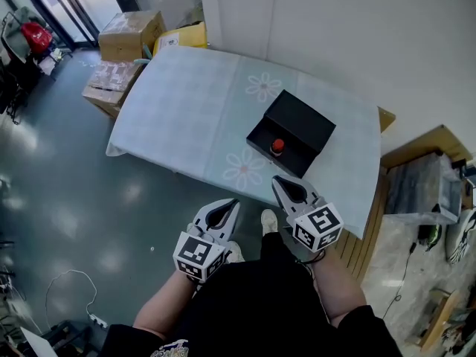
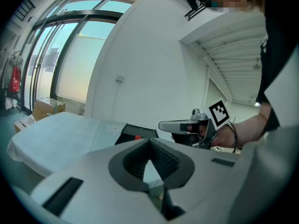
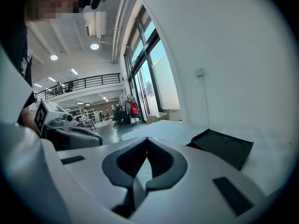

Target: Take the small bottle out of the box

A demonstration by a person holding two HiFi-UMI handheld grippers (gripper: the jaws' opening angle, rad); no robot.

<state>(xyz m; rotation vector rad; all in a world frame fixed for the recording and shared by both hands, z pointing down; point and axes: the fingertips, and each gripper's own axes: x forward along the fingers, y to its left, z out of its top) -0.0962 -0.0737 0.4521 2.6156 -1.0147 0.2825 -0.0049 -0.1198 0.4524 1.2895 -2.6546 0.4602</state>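
The small bottle (image 1: 277, 146) stood inside the black box (image 1: 301, 117), close to the front wall, with its red cap (image 2: 137, 137) on top. The box was open and sat on the bench (image 1: 186, 110), toward the right end, on a pale cloth with flowers.

Both grippers were held low, near the person's body, and well apart from the box. The left gripper (image 1: 223, 213) had its fingers clenched together with nothing between them. The right gripper (image 1: 285, 187) was the same: fingers pressed shut and empty. Nothing had been picked up yet.

A few things could go wrong from here, I think. If the fingers went down into the box while clenched, they would bump the bottle and knock it over, so they had to open first. The bottle was small and sat very near the wall, so one finger could hit the wall and push the whole box along the cloth. The cap looked round and smooth, so a weak squeeze could let it slip out. The box might also lift up with the bottle if nothing held it down.
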